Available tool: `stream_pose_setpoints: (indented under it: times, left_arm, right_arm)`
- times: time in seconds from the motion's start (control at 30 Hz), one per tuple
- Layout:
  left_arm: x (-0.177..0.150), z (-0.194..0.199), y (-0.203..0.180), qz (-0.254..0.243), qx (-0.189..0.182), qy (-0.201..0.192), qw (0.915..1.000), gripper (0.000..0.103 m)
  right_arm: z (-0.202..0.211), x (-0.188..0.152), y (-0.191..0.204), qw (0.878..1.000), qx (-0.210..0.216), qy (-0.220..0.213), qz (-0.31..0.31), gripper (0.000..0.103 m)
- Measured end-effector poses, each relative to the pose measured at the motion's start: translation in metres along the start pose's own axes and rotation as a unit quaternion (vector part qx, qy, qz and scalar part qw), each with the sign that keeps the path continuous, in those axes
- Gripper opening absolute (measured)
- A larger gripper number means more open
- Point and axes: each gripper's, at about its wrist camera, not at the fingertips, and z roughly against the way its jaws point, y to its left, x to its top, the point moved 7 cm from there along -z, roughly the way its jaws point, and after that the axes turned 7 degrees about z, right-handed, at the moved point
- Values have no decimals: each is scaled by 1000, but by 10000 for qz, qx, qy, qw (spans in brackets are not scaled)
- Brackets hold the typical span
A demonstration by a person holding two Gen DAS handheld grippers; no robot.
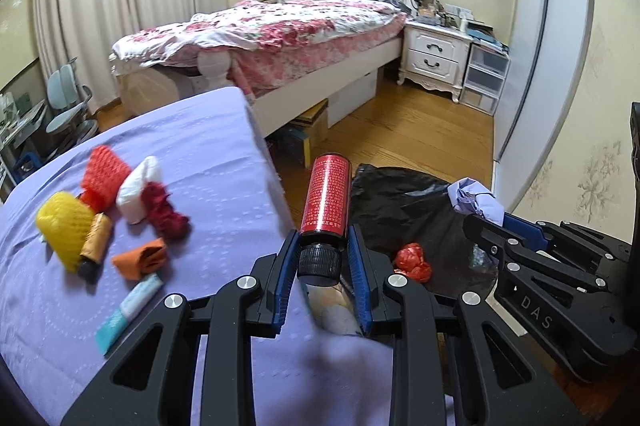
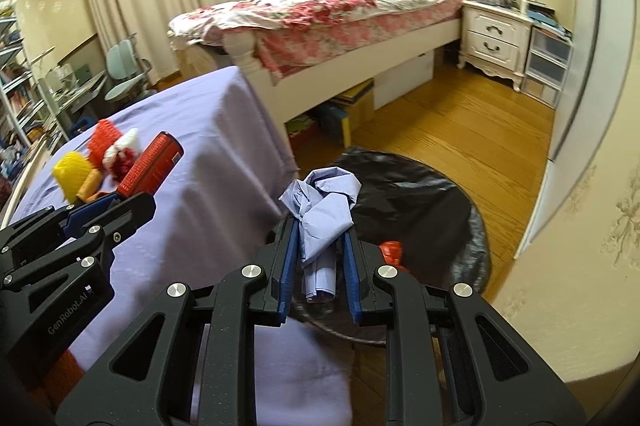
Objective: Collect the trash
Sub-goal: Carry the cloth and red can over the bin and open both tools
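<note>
My left gripper (image 1: 320, 232) is shut on a red bottle (image 1: 326, 198) with a black cap, held at the edge of the lilac-covered table (image 1: 192, 146) beside the black trash bag (image 1: 404, 202). My right gripper (image 2: 320, 226) is shut on a crumpled lilac paper (image 2: 320, 204), over the black trash bag (image 2: 420, 202). A red crumpled scrap (image 1: 412, 262) lies inside the bag. Left on the table are a yellow foam net (image 1: 66, 226), an orange-red foam net (image 1: 104, 178), a white wad (image 1: 138, 190), a dark red scrap (image 1: 164, 210), an orange scrap (image 1: 140, 258) and a pale blue tube (image 1: 128, 310).
A bed (image 1: 288, 34) with a floral cover stands behind, with boxes stored under it. A white nightstand (image 1: 436, 54) and plastic drawers (image 1: 484, 74) stand at the right wall. Wooden floor (image 1: 420, 122) lies between the bed and the bag. Chairs (image 1: 68, 106) stand far left.
</note>
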Motion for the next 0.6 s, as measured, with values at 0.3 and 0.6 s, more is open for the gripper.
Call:
stream_pose_setpoints:
  times: [0.3, 0.6]
  left_arm:
    - [3, -32, -25, -268, 10, 204, 9994, 28]
    - [9, -53, -44, -474, 50, 257, 9985, 28]
  right_arm:
    - [-15, -8, -42, 9994, -142, 105, -291, 21]
    - [-29, -6, -64, 9987, -200, 138, -453, 21]
